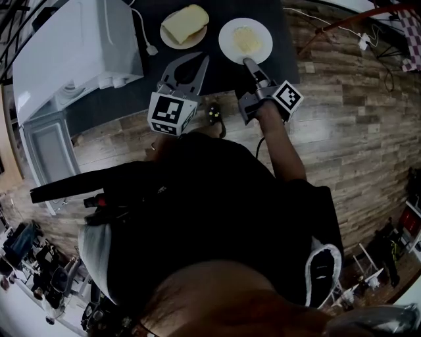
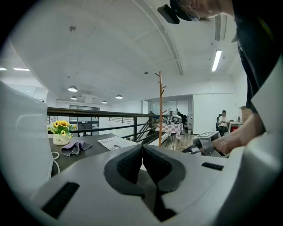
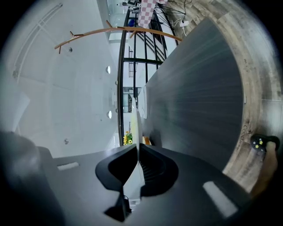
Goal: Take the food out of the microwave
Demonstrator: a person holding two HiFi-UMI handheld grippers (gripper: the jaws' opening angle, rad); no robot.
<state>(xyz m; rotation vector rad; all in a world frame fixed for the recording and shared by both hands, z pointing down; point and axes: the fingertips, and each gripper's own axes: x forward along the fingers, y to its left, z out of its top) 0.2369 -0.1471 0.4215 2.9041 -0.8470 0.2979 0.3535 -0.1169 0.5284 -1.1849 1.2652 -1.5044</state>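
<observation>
Top centre of the head view: the right gripper [image 1: 249,63] clamps the near rim of the white plate [image 1: 225,36] just above it; the left gripper [image 1: 187,70], closed and empty, sits further left.

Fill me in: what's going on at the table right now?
A person is working with a gripper in each hand. The right gripper is shut on the near rim of a white plate of pale yellow food at the dark table; I can't tell whether the plate is set down. The left gripper is shut and empty. A second plate with bread sits beside it. The white microwave stands to the left, door open.
</observation>
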